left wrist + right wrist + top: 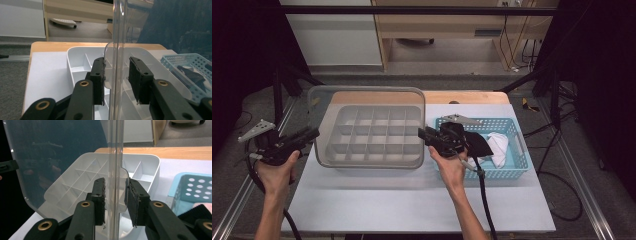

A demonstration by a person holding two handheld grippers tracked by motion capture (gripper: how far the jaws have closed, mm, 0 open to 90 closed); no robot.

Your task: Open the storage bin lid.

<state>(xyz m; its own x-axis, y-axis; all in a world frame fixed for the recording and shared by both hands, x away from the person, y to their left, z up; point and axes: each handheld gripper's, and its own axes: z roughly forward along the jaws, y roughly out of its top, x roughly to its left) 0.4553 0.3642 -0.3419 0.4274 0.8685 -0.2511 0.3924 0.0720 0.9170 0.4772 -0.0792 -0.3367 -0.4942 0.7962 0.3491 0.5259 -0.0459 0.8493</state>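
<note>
**Clear plastic lid up, not yet off**

Clear plastic, the flat rounded lid [362, 107] stands raised over the grey compartment tray [371, 136] mid-tabletop. My left gripper [116, 80] and right gripper [115, 200] straddle its side edges, jaws parted with gaps showing. I judge lifting away remains. Beyond, the light-blue perforated basket [512, 172] holds cloths near the right edge.

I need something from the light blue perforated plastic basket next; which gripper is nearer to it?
Right. The right gripper is at the basket's left edge, its hand over the basket's near-left corner; the left gripper is beyond the grey compartment tray, at the tray's far left side.
</note>
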